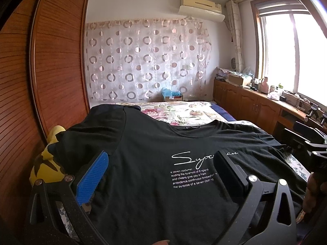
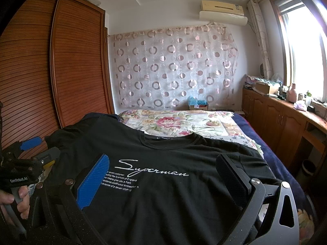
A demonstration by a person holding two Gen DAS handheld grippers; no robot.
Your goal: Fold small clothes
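The black T-shirt [image 1: 155, 163] lies flat, print up, on the floral bedspread [image 1: 184, 110]. It sits directly beneath and ahead of both grippers, collar at the far end, its long axis running away from them. The left gripper [image 1: 161, 175] and right gripper [image 2: 163, 177] hover spread wide, holding nothing, about equally near.

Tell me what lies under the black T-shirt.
The black T-shirt is spread on a bed; a floral quilt shows beyond its collar. A yellow item peeks out at its left edge. What lies directly beneath is covered.
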